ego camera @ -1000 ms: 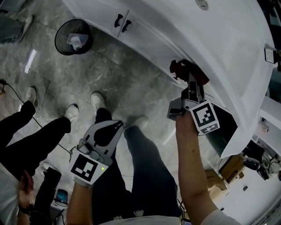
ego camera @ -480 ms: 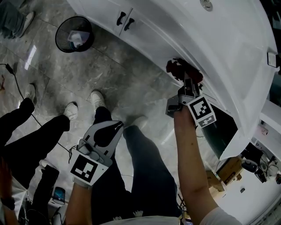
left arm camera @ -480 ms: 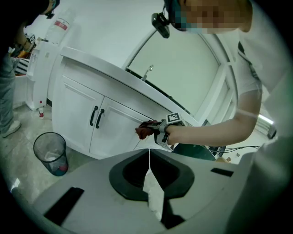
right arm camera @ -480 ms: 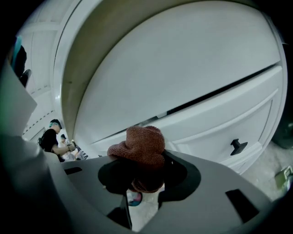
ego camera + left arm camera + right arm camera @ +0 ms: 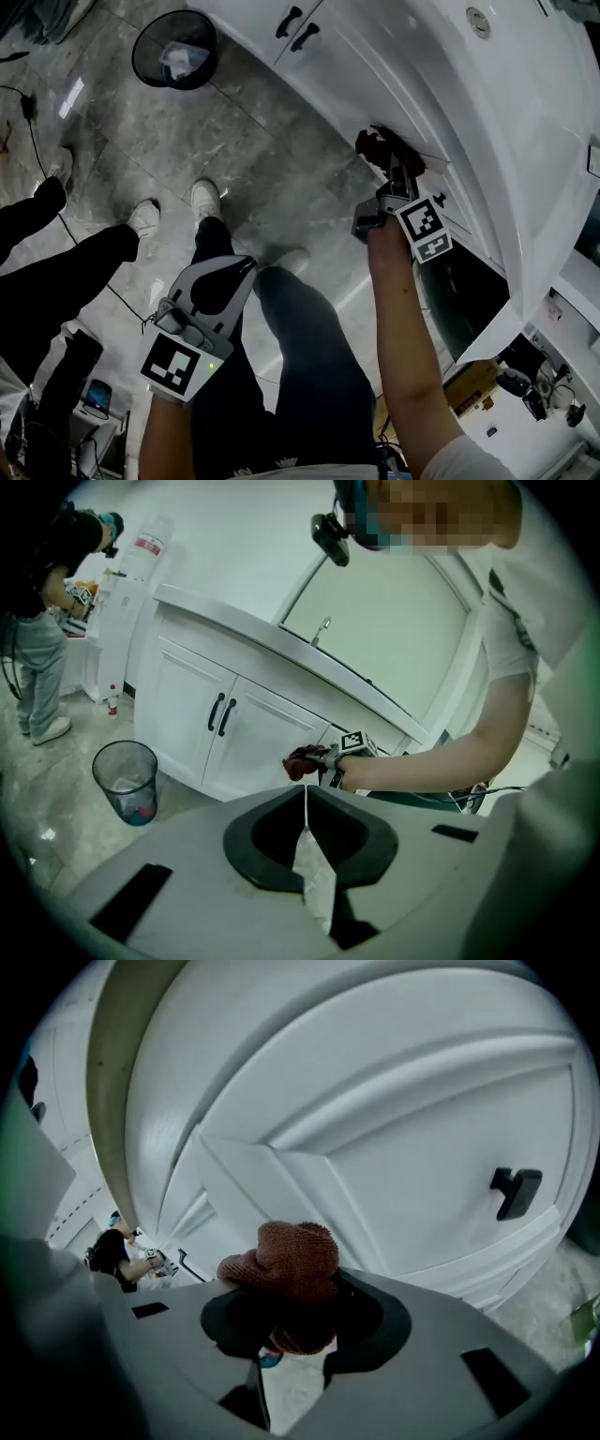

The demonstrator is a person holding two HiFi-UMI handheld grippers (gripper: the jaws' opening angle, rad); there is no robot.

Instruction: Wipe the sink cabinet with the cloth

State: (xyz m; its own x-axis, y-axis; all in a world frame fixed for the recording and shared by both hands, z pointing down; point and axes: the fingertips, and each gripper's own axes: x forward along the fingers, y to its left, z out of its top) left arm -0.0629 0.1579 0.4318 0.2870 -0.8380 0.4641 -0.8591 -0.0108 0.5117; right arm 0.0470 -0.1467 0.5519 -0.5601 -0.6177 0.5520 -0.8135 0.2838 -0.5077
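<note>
Dim overall, glare streaks on floor [image 5: 234,150], cabinet [image 5: 375,66] bright; fisheye bending, dark corners in both gripper views.

My right hand-held gripper [image 5: 392,178] hides the lower half of the cloth [image 5: 295,1260], the sink cabinet [image 5: 366,66] runs off the head view's edge, and the bin [image 5: 145,64] holds something too small to tell.
</note>
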